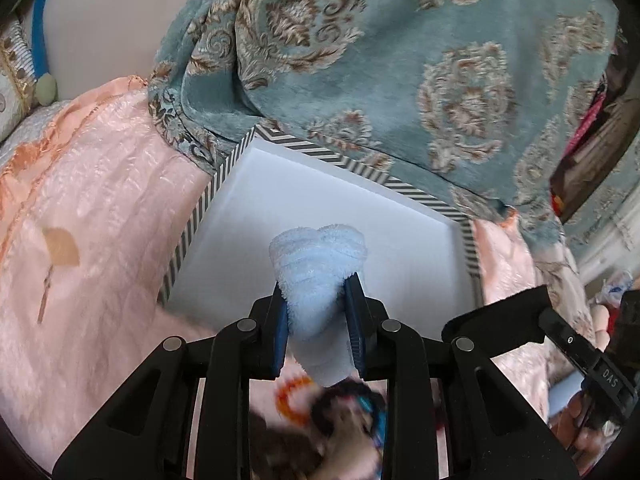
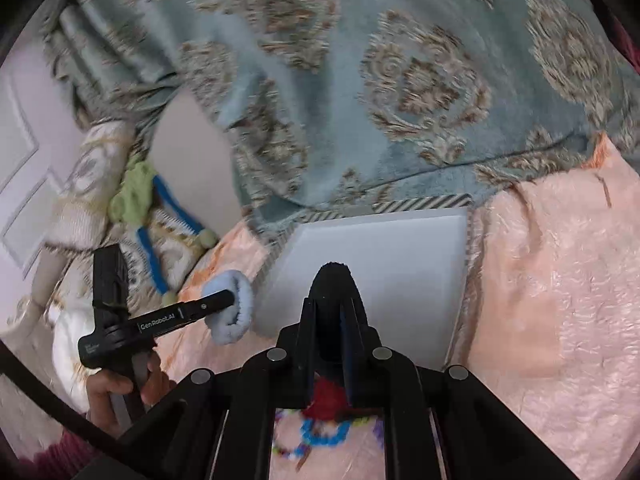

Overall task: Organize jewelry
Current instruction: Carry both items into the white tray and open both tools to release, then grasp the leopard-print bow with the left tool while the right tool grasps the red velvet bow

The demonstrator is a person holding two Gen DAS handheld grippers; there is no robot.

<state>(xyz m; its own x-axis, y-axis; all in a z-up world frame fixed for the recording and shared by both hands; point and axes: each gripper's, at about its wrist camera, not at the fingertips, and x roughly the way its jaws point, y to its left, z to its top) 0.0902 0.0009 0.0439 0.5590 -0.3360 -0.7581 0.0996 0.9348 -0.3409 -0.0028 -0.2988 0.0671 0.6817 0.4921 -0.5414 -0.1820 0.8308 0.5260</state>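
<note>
My left gripper (image 1: 318, 286) is shut on a fluffy light-blue scrunchie (image 1: 320, 256), held just over the near edge of an open white box (image 1: 192, 220) with a black-and-white striped rim. My right gripper (image 2: 330, 302) is shut on a black fuzzy scrunchie (image 2: 332, 280), which hangs over the near part of the same box (image 2: 400, 248). In the right wrist view the left gripper (image 2: 228, 299) and its blue scrunchie (image 2: 236, 312) are left of the box. In the left wrist view the black scrunchie (image 1: 496, 316) shows at the right.
The box lies on a pink quilt (image 1: 100, 220), its far side against a teal patterned blanket (image 1: 400, 60). Beneath the grippers is a blurred pile of colourful hair ties and beads (image 2: 316, 432), with an orange ring (image 1: 292, 396). A hand (image 2: 116, 388) grips the left tool. Pillows (image 2: 92, 184) lie at the left.
</note>
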